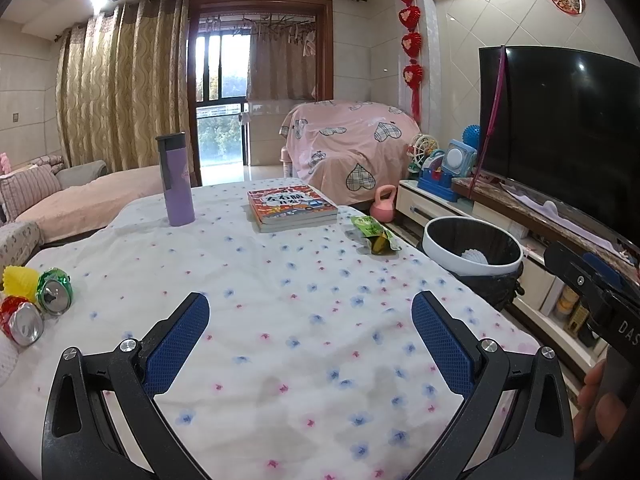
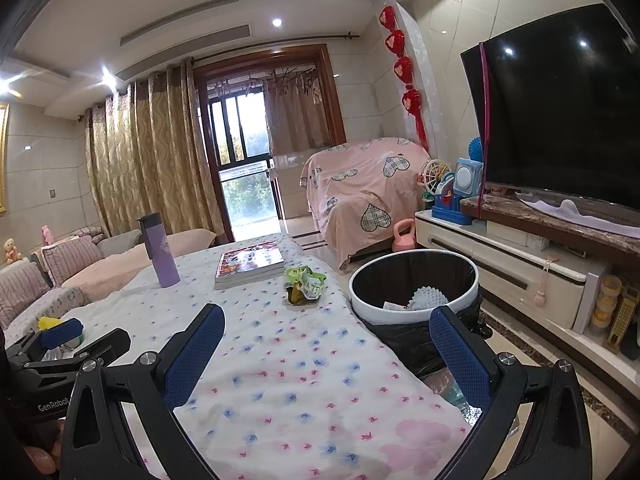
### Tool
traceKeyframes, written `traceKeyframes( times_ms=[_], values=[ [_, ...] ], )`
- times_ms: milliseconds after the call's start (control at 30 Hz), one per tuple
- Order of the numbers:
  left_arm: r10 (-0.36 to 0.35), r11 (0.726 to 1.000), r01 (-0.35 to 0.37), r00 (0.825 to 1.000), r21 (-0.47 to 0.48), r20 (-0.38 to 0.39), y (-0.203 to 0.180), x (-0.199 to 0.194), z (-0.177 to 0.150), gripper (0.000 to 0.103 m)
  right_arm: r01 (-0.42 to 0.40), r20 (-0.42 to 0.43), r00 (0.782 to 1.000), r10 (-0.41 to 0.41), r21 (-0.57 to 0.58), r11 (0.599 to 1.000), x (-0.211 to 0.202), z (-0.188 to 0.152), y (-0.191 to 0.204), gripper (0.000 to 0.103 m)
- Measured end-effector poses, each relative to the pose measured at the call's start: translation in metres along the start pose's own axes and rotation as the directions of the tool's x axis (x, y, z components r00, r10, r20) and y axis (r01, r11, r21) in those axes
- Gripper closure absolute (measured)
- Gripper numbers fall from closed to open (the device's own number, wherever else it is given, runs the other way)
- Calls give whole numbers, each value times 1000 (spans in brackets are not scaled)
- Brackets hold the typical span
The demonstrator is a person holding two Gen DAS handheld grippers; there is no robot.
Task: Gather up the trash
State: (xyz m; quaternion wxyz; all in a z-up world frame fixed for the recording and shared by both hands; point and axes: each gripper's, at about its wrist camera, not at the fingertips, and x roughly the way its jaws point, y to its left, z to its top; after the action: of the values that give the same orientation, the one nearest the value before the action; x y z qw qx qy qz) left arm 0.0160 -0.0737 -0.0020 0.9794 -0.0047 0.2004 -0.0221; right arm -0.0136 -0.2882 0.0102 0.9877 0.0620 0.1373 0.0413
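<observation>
A green snack wrapper (image 1: 375, 234) lies at the table's right edge, beside the bin; it also shows in the right wrist view (image 2: 305, 285). A green can (image 1: 55, 291), a red can (image 1: 22, 320) and a yellow paper cup (image 1: 18, 278) lie at the table's left edge. The white-rimmed bin with a black liner (image 1: 472, 266) stands on the floor right of the table (image 2: 416, 304) and holds some trash. My left gripper (image 1: 310, 344) is open and empty over the cloth. My right gripper (image 2: 326, 354) is open and empty over the table's right edge.
A purple flask (image 1: 177, 180) and a stack of books (image 1: 291, 209) stand on the flowered tablecloth (image 1: 280, 288). A TV (image 1: 560, 128) on a low cabinet lies to the right, with a pink kettlebell (image 1: 383, 203) on the floor. Sofas lie left and beyond.
</observation>
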Motion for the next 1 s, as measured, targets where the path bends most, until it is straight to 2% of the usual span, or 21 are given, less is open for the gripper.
traceKeyframes(
  times_ms=[1000],
  values=[
    [-9,1000,9,1000,-6,-13,4,5,-3,0,-14,-19,1000,14,5,1000,7,-7,3,0]
  ],
)
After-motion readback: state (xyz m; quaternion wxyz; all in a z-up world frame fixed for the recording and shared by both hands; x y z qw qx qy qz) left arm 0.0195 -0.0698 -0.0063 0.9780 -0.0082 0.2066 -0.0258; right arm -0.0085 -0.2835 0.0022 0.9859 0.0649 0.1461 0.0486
